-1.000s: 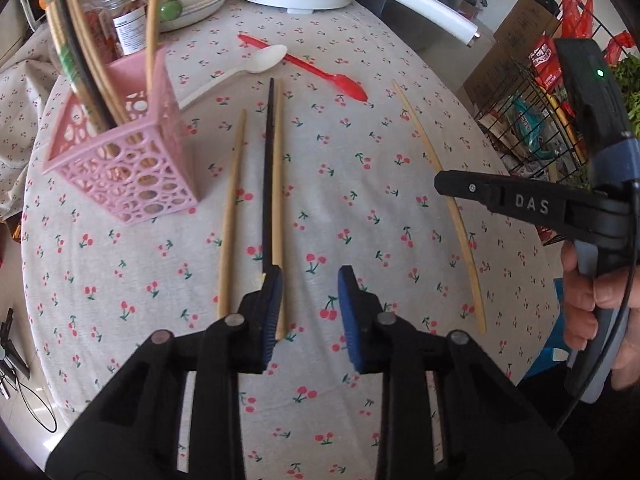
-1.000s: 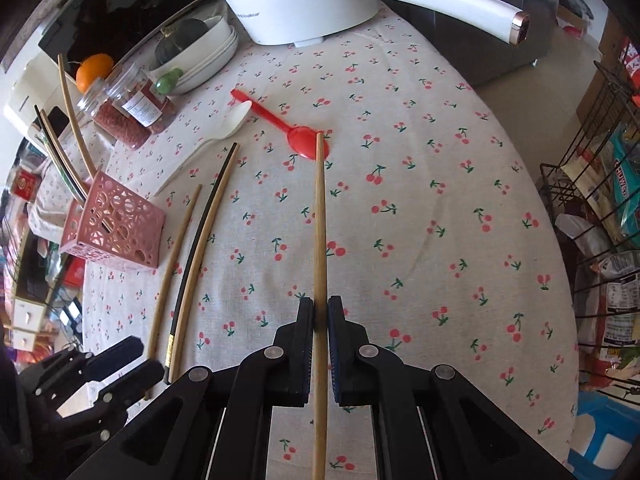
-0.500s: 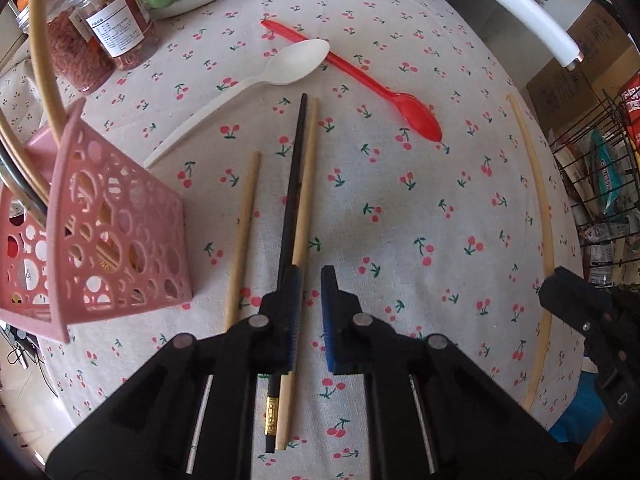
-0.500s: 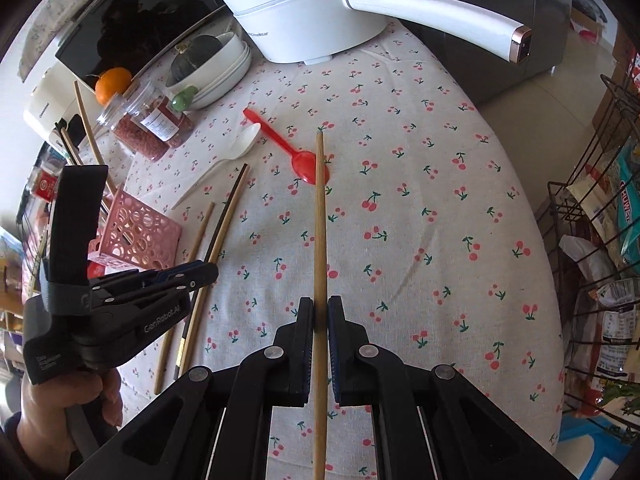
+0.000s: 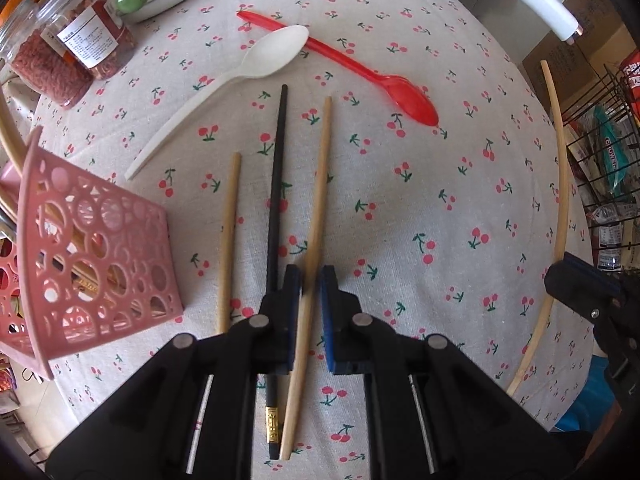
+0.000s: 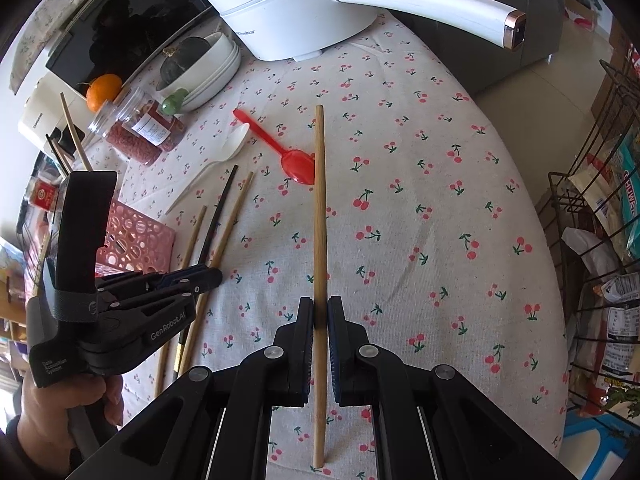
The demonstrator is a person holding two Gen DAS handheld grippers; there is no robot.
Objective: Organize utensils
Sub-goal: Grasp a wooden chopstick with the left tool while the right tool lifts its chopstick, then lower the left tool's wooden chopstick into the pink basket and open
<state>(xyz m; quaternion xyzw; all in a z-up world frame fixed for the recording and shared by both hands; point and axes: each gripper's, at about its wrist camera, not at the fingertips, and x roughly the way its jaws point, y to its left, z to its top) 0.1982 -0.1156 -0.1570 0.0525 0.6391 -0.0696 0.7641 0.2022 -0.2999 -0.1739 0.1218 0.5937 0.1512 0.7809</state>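
My left gripper (image 5: 310,280) is low over the cherry tablecloth, its jaws nearly closed around a wooden chopstick (image 5: 316,208). A black chopstick (image 5: 278,184) and another wooden chopstick (image 5: 228,236) lie just left of it. My right gripper (image 6: 320,312) is shut on a wooden chopstick (image 6: 319,208) and holds it above the cloth; this chopstick shows at the right in the left wrist view (image 5: 560,184). The pink perforated holder (image 5: 92,264) stands at the left with chopsticks in it. A white spoon (image 5: 240,76) and a red spoon (image 5: 360,76) lie further away.
A white electric pot (image 6: 296,20) with a long handle stands at the back. Jars of red grains (image 5: 68,60) and stacked bowls (image 6: 208,68) are at the back left. A wire rack (image 6: 600,240) of packets stands off the table's right edge.
My left gripper has moved forward and down over the loose chopsticks and its jaws have narrowed around the right wooden one. My right gripper has lifted its chopstick a little.
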